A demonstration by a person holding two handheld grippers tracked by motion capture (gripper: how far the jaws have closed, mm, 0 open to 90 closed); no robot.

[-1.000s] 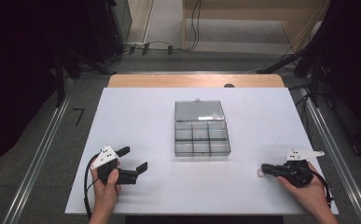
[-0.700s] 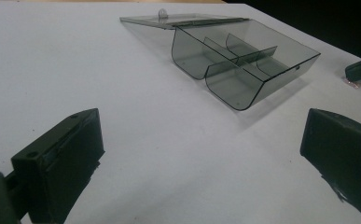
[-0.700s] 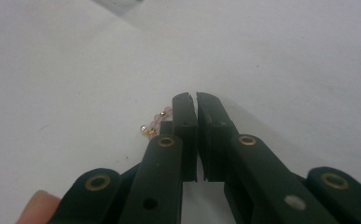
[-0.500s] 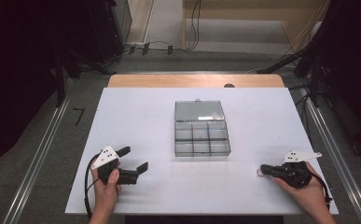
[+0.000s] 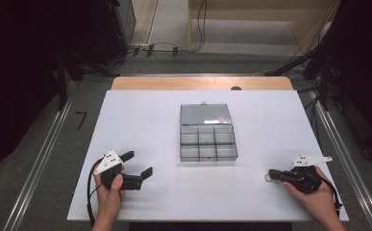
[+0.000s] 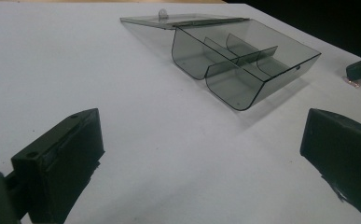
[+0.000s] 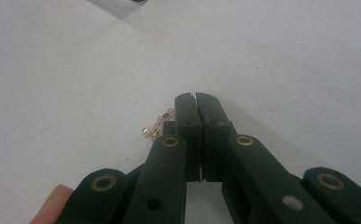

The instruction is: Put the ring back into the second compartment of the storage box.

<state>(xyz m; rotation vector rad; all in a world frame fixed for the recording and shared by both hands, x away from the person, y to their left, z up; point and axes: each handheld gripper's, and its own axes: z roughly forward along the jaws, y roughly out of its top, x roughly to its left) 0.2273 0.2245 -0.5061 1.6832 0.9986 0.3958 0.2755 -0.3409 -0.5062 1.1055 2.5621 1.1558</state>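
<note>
holding my right hand-held gripper [image 7: 196,100] clenched on a beaded bracelet [image 7: 157,126], on the tabletop [image 5: 140,120] near-right of the open compartment box [image 5: 207,139]. left hand-held gripper [image 5: 138,163] released, near-left of it. i judge boxing not yet done; compartments look empty.
</note>
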